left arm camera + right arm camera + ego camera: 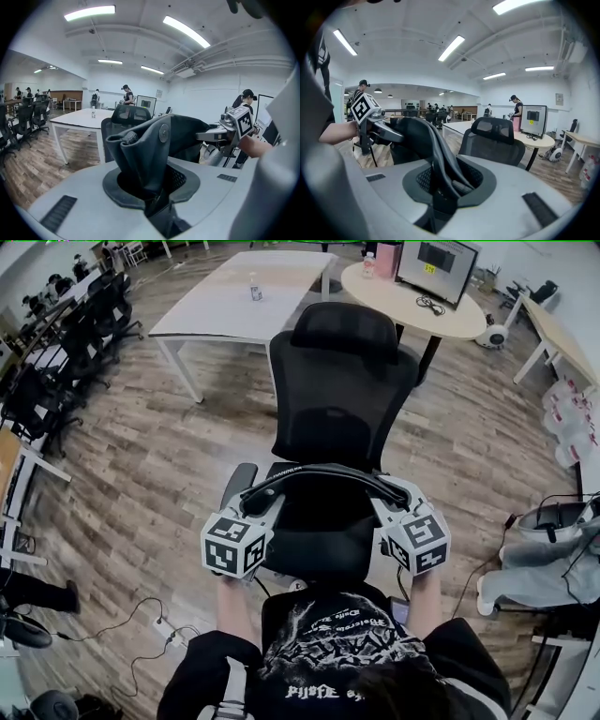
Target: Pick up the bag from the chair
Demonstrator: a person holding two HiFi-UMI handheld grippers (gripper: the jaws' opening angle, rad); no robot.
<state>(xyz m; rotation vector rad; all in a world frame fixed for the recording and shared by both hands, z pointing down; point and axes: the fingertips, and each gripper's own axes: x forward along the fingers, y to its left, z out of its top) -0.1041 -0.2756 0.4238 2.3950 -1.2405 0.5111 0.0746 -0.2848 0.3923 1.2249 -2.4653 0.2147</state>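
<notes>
In the head view a black bag [319, 526] hangs between my two grippers in front of the black office chair [342, 381], over its seat. My left gripper [262, 506] is shut on the bag's left end and my right gripper [386, 508] on its right end. In the left gripper view folded black fabric with a rivet [147, 145] fills the jaws of the left gripper [151, 190], and the right gripper [238, 123] shows beyond it. In the right gripper view the bag's edge and strap [433, 150] run into the right gripper [440, 190], with the left gripper [366, 112] behind.
A white table [248, 296] and a round table with a monitor [412, 306] stand behind the chair. A row of dark chairs [66, 343] lines the left. Cables [141, 624] lie on the wooden floor. Grey bundles [553, 559] sit at the right. People stand far off.
</notes>
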